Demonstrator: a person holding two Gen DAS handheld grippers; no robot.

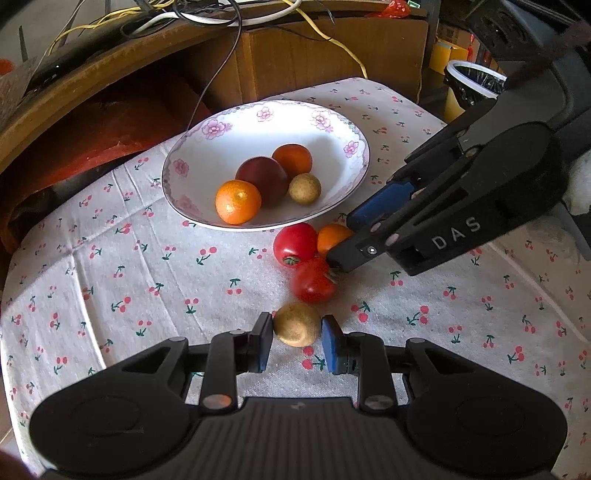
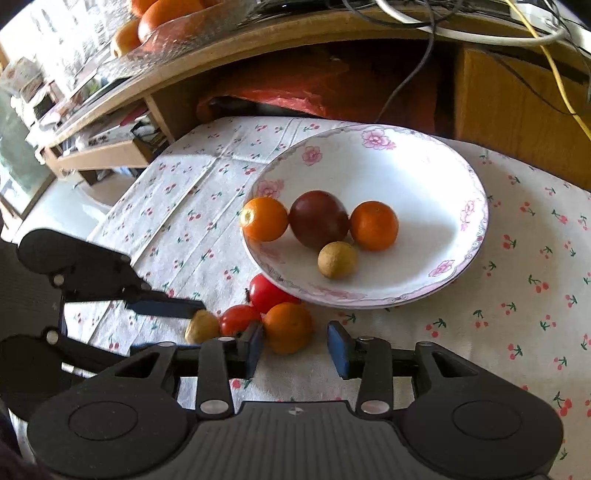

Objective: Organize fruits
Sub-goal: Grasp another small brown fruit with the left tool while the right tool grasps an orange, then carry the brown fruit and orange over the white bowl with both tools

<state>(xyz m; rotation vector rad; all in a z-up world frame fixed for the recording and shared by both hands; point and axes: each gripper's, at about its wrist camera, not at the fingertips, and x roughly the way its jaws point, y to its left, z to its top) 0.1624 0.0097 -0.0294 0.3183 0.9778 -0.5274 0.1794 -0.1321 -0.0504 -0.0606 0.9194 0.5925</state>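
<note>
A white flowered plate [image 1: 258, 110] [image 2: 476, 221] holds two oranges, a dark plum [image 1: 264, 179] and a small tan fruit. In front of it on the cherry-print cloth lie two tomatoes [image 1: 294, 243] [image 2: 266, 291], an orange [image 1: 330, 238] [image 2: 288, 326] and another tan fruit [image 1: 297, 325] [image 2: 201, 326]. My left gripper [image 1: 297, 341] [image 2: 162, 326] has both blue pads touching the sides of that tan fruit, which rests on the cloth. My right gripper [image 2: 295, 349] [image 1: 341, 240] stands open around the loose orange, with a gap on its right side.
A wooden desk [image 2: 155, 74] with cables overhangs the table's far side, with a cardboard box [image 1: 332, 59] under it. A bin with a black bag [image 1: 472, 85] stands at the far right. A dish of oranges [image 2: 162, 18] sits on the desk.
</note>
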